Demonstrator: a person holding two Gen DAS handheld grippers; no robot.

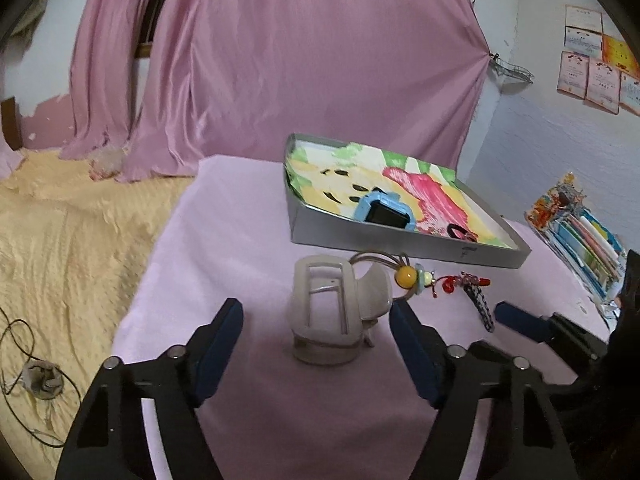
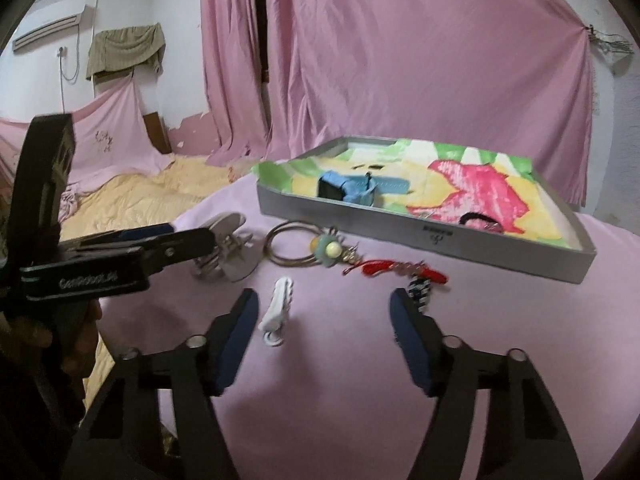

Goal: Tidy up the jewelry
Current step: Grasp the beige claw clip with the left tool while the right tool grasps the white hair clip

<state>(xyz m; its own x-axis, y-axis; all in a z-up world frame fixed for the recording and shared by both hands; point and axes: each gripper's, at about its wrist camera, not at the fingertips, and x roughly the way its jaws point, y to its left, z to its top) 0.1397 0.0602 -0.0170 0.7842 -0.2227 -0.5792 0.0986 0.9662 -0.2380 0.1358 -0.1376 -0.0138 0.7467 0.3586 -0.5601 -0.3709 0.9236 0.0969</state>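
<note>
Both tongs hang over the pink cloth, pointing down and forward toward the tray. The left tongs stand spread with the big beige claw clip straight ahead between the two pads — neither pad touches it, as far as the left view shows. The clip stands on end, its long axis running away from the tongs, so the pads would close across its narrow width. The right tongs are spread too, pinching nothing. The small white clip lies just inside their left pad, its long axis pointing roughly forward, a little tilted; it sits off-centre, so I'd judge those tongs need to shift leftward before closing. Ahead and right of the white clip lie the ring with the yellow bead and the red beaded piece, both short of the tray. A blue watch already lies in the tray. The left hand is nearer the beige clip, the right nearer the white one.
</note>
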